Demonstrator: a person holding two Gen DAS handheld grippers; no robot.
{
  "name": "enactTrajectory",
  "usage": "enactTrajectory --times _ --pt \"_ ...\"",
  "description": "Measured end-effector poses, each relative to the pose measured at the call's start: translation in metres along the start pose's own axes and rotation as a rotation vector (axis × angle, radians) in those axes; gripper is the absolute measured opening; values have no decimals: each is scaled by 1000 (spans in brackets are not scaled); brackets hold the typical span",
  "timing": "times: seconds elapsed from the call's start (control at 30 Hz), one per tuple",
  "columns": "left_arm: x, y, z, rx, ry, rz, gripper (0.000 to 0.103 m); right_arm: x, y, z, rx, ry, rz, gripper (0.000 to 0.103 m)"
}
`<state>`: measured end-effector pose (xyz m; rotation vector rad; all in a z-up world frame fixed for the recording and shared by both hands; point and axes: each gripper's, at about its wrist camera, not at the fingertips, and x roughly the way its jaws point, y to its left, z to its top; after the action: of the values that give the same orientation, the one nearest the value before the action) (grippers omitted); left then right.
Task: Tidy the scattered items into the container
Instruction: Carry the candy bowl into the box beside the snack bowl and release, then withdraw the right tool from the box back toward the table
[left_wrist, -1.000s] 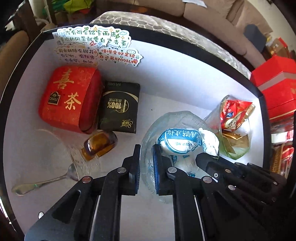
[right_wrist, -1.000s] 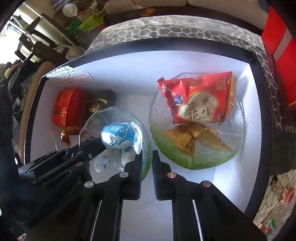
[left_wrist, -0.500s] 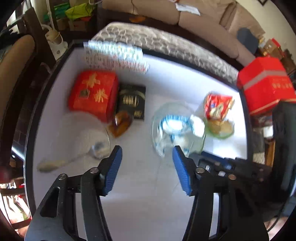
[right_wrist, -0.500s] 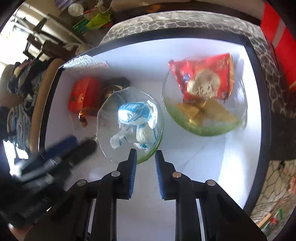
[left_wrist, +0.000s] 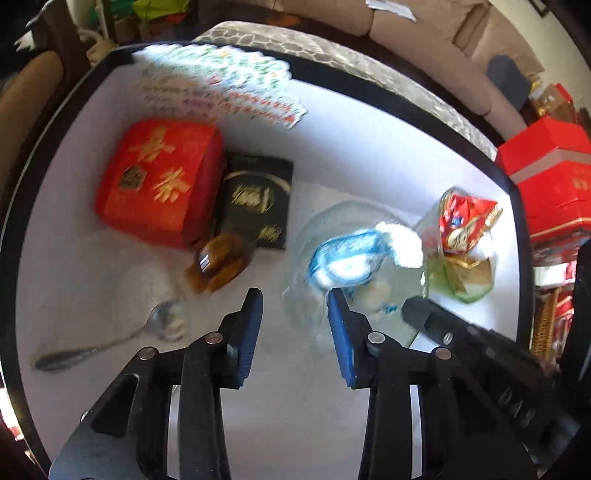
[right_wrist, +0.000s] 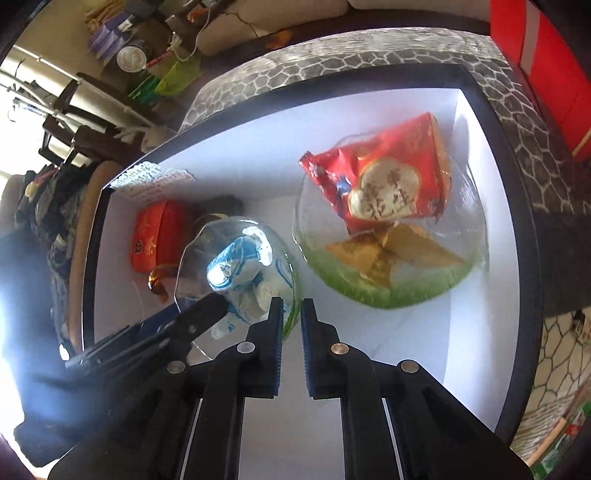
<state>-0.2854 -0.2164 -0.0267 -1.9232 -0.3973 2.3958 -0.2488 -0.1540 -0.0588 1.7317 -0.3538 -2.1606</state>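
A: What do the tools look like?
B: Each hand-held gripper, left hand-held gripper (left_wrist: 294, 310) and right hand-held gripper (right_wrist: 291, 314), has black angular arms, silver round screws, and ribbed blue pads (left_wrist: 341, 339) inside.

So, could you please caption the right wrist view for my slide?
Right gripper shut on the rim of a glass dish of blue-wrapped sweets, beside a green-tinted dish of snacks.
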Motion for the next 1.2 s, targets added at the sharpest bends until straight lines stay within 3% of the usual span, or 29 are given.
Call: enactTrajectory --times 0.3,0.47,0.6,0.7,0.8,0.97,1.1,1.2 --pt "7 -11 26 26 -15 18 35 0 -3 5 38 -68 13 12" --pt "7 -1 22 12 -10 12 35 2 -7 6 76 -82 27 12" --pt "-14 -2 13 10 -48 -31 58 -16 -9 0 59 -73 31 16" --pt "-42 -2 -5 18 -93 -65 68 -39 -13 -7 21 -71 47 16" --pt "-64 0 -27 24 -104 -71 69 -76 -25 -18 5 -101 60 17" --pt "-106 14 -64 -8 -131 -88 70 -140 -52 -42 -52 -152 32 31" --pt "-137 -4 -100 19 -184 -129 86 -183 -80 -80 -143 -207 -111 33" --pt "-148 -37 -133 60 -190 -167 87 -203 -117 -112 -143 -212 -167 33"
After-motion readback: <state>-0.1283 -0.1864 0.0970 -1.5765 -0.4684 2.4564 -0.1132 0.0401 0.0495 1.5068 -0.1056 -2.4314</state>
